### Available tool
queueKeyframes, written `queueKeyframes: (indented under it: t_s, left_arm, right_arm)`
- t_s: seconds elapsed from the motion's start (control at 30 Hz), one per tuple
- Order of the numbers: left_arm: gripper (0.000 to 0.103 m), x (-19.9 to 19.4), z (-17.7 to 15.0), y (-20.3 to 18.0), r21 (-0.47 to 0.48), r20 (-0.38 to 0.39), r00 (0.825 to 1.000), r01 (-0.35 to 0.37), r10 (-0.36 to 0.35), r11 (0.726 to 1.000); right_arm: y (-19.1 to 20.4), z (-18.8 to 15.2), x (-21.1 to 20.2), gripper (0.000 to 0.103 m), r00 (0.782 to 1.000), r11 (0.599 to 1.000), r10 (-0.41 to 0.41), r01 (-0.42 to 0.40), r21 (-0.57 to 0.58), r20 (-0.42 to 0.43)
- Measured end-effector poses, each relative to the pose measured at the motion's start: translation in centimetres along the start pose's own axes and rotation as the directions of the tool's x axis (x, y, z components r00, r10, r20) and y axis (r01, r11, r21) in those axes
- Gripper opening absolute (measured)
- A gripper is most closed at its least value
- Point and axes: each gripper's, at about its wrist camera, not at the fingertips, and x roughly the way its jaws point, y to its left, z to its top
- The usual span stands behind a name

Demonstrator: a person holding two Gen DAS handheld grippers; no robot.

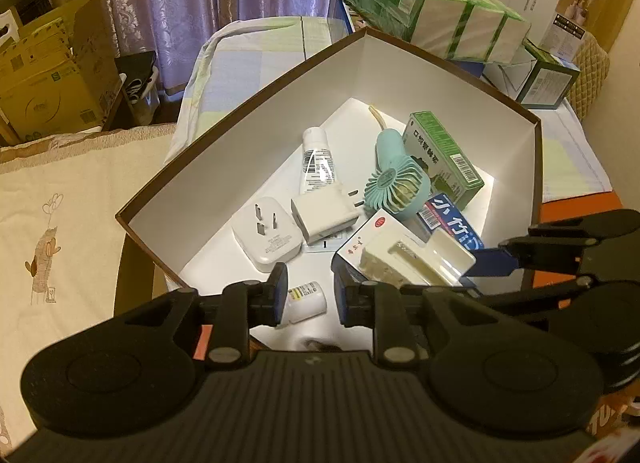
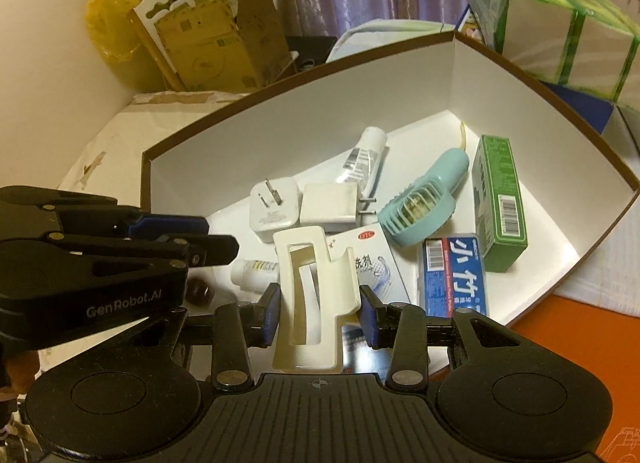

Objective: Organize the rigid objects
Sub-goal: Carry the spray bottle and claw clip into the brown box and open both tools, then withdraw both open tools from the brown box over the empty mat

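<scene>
While the right claw (image 2: 319, 313) grips a cream plastic holder (image 2: 310, 299) over the white-lined box (image 1: 400, 63), the left claw (image 1: 310, 297) hangs slightly parted and empty above a small white bottle (image 1: 306, 301) inside.

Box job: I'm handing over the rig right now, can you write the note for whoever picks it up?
Right claw: shut on a cream plastic holder, held over the near end of the box.
Left claw: nothing between its pads; a small white bottle lies on the box floor below it.
Already in the box: two white plug adapters, a white tube, a teal hand fan, a green carton, a blue carton and a red-and-white packet.
Left: set the holder down in the box and let go. Whether more items wait outside the box cannot be told.
</scene>
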Motion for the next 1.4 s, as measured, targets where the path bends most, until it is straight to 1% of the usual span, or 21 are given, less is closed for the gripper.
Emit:
queueKeyframes:
  t_s: [0.03, 0.07, 0.37, 0.47, 0.5, 0.6, 0.87, 1.1, 1.27, 1.4]
  left_arm:
    - [0.027, 0.1, 0.1, 0.0, 0.001, -0.003, 1.000, 0.000, 0.000, 1.000]
    - [0.028, 0.2, 0.1, 0.1, 0.001, -0.004, 1.000, 0.000, 0.000, 1.000]
    - [0.032, 0.0, 0.1, 0.4, 0.008, -0.012, 1.000, 0.006, -0.006, 1.000]
    - [0.035, -0.2, 0.0, 0.5, 0.011, -0.012, 1.000, 0.008, -0.008, 1.000]
    - [0.036, -0.3, 0.0, 0.5, 0.013, -0.010, 1.000, 0.008, -0.008, 1.000]
    - [0.036, -0.5, -0.2, 0.5, 0.016, -0.008, 1.000, 0.011, -0.011, 1.000]
    - [0.040, -1.2, -0.6, 0.2, 0.012, 0.013, 1.000, 0.016, -0.016, 1.000]
    - [0.042, -2.7, -0.8, -0.4, 0.013, 0.051, 0.999, 0.013, -0.013, 1.000]
    - [0.048, -4.4, -1.4, -1.3, 0.003, 0.086, 0.996, -0.006, 0.005, 1.000]
    - [0.062, -6.3, -2.3, -2.3, -0.013, 0.131, 0.991, -0.026, 0.028, 1.000]
  right_arm:
    - [0.0, 0.0, 0.0, 0.037, 1.000, 1.000, 0.003, -0.003, 0.001, -0.004]
    - [0.0, -0.1, 0.1, 0.037, 1.000, 1.000, 0.004, -0.004, 0.004, -0.007]
    - [0.1, -0.1, 0.0, 0.037, 1.000, 1.000, 0.012, -0.012, 0.018, -0.015]
    - [0.3, -0.1, 0.0, 0.038, 0.999, 0.999, 0.043, -0.043, 0.010, -0.007]
    - [0.4, -0.2, 0.0, 0.039, 0.999, 0.999, 0.050, -0.050, 0.006, -0.007]
    - [0.9, -0.4, -0.2, 0.049, 0.999, 0.999, 0.033, -0.033, -0.018, -0.002]
    - [0.9, -1.0, -1.3, 0.055, 1.000, 0.999, 0.002, -0.001, -0.032, 0.023]
    - [0.6, -1.6, -2.8, 0.062, 0.997, 0.999, -0.034, 0.036, -0.030, 0.065]
    - [0.4, -2.3, -4.2, 0.065, 0.993, 0.999, -0.042, 0.045, -0.023, 0.107]
    - [0.2, -3.4, -5.9, 0.066, 0.988, 0.999, -0.028, 0.034, -0.031, 0.153]
